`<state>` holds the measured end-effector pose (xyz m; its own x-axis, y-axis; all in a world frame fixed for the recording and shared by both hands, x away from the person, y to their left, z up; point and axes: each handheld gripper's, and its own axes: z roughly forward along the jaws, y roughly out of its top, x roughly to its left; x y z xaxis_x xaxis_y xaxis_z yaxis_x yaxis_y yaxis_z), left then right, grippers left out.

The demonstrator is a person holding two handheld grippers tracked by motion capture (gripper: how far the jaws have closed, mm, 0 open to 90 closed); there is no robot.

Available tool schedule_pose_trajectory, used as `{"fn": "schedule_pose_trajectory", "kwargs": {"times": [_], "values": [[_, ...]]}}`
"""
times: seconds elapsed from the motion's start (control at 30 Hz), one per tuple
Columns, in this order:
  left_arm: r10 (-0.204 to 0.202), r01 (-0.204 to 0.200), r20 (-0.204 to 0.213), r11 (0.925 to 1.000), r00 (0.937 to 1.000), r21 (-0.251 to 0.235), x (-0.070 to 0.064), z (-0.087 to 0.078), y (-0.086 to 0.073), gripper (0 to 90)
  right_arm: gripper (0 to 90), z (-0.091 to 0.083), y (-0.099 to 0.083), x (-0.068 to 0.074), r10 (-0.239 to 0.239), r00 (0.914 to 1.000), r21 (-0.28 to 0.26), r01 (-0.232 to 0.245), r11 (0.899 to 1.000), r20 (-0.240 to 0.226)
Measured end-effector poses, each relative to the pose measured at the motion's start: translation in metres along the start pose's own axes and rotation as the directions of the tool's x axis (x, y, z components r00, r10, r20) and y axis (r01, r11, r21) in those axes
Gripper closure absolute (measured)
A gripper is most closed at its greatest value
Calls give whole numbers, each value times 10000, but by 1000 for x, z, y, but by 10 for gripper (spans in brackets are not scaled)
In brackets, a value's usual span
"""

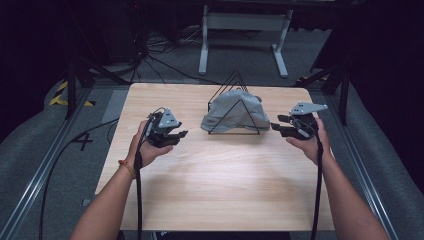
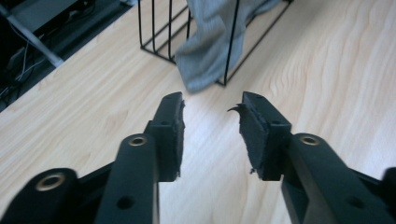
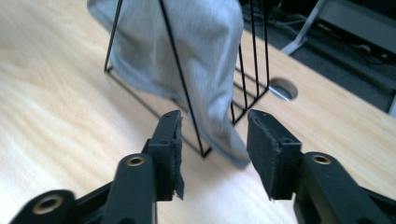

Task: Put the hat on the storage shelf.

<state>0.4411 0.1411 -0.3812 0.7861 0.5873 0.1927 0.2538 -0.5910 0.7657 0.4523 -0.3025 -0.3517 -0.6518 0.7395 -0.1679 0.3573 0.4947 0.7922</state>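
High view shows a grey fabric cloth (image 1: 234,112) draped over a black wire triangular rack (image 1: 235,82) standing toward the far middle of the pale wooden tabletop (image 1: 215,185); the left gripper (image 1: 176,137) is held near the rack's left side, the right gripper (image 1: 276,124) just beside its right end (each in a hand, cable trailing); left gripper view has its jaws apart and empty, the cloth's hem ahead of them; right gripper view likewise has jaws apart, close to the rack's corner and the cloth's lower edge.
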Motion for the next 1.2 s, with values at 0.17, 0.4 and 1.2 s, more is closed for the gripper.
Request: {"fn": "schedule_pose_trajectory", "kwargs": {"times": [0.17, 0.4, 1.2], "values": [[225, -218, -167, 9987, 9996, 456, -11, -15, -16, 495, 472, -14, -14, 7, -325, 9995, 374, 323, 9988, 53], [326, -323, -9, 9942, 9995, 1028, -29, -26, -41, 374, 387, -29, -43, 21, -362, 9992, 747, 349, 9966, 156], [-1499, 1428, 746, 9854, 9859, 925, -51, -28, -140, 178, 242, -51, -173, 38, 1587, 9873, 1195, -1569, 9804, -57]]}}
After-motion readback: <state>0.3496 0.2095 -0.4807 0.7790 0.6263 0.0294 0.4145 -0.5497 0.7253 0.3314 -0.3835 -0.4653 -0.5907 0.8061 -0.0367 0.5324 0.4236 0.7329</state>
